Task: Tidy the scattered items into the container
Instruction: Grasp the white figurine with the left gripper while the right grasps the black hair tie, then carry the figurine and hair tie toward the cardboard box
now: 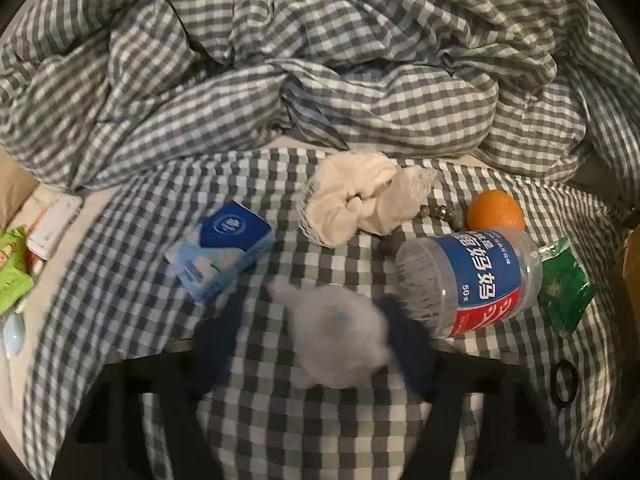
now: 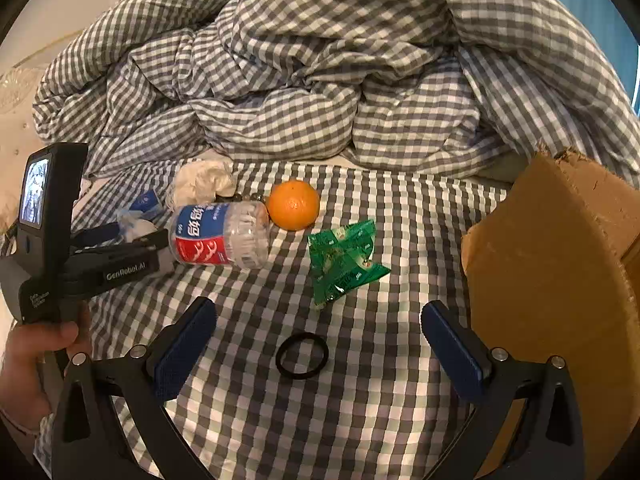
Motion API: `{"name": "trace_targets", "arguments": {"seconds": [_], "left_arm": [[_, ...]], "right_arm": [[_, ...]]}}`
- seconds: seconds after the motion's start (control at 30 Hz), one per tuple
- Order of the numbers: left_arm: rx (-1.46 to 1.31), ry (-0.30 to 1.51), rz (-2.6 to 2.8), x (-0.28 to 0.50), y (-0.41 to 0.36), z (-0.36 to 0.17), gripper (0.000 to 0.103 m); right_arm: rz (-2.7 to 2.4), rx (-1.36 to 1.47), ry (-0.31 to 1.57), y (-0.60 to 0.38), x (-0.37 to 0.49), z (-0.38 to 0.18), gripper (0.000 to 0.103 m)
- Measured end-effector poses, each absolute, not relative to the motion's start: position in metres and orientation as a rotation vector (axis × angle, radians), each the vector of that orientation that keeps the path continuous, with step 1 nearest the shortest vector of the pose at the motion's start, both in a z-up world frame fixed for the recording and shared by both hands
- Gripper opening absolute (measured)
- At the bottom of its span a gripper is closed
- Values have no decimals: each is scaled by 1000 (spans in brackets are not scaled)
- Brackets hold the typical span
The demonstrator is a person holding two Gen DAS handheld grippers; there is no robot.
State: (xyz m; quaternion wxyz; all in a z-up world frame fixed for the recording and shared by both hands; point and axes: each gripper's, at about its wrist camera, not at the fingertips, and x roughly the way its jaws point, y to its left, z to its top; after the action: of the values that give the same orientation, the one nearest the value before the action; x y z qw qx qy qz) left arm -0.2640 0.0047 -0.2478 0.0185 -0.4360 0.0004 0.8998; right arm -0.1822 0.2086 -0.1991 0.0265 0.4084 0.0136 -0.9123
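My left gripper (image 1: 310, 312) hangs low over the checked sheet with a blurred white crumpled wad (image 1: 336, 340) between its blue pads. The right pad touches the wad and a strip of sheet shows at the left pad. My right gripper (image 2: 318, 316) stands wide open over a black hair ring (image 2: 302, 361), without touching it. Beyond lie a plastic bottle (image 2: 220, 236) on its side, an orange (image 2: 293, 205), a green packet (image 2: 346, 260), a blue tissue pack (image 1: 222, 248), a white cloth (image 1: 360, 204) and a string of beads (image 1: 440, 216). A cardboard box (image 2: 540, 280) stands at the right.
A crumpled checked duvet (image 1: 320, 60) fills the back of the bed. At the left edge lie green packets (image 1: 12, 268) and a pale spoon (image 1: 14, 332). A person's hand (image 2: 32, 352) holds the left gripper's handle.
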Motion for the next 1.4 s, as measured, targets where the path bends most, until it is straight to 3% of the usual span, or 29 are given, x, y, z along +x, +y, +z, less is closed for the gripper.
{"name": "trace_targets", "arguments": {"seconds": [0.03,0.5,0.57,0.63,0.67,0.73,0.77,0.8,0.83,0.97,1.4], "left_arm": [[-1351,-11,2787,-264,5,-248,44],[-1251,-86,2870,-240,-20,-215,44],[-1236,-94,2879,-236,-25,-208,44],[-1223,-93,2885,-234,-28,-204,44],[-1217,-91,2889,-233,-29,-203,44],[-1210,-83,2893,-231,-30,-201,44],[-1209,-82,2893,-231,-30,-201,44],[-1210,-85,2891,-230,-30,-201,44],[-1213,-90,2887,-230,-30,-202,44],[-1218,-100,2878,-226,-27,-202,44],[-1128,-72,2893,-198,-16,-156,44]], "right_arm": [[-2816,1267,40,209,-183,-201,103],[-2713,1443,49,202,-198,-257,101],[-2710,1471,53,204,-201,-264,95],[-2693,1498,24,207,-204,-271,75],[-2700,1494,24,208,-203,-271,71],[-2703,1488,27,209,-203,-269,47],[-2703,1487,33,210,-203,-268,39],[-2703,1487,41,210,-203,-267,24],[-2702,1492,49,210,-203,-266,18],[-2694,1486,23,213,-200,-263,6],[-2737,1296,-31,206,-163,-200,5]]}}
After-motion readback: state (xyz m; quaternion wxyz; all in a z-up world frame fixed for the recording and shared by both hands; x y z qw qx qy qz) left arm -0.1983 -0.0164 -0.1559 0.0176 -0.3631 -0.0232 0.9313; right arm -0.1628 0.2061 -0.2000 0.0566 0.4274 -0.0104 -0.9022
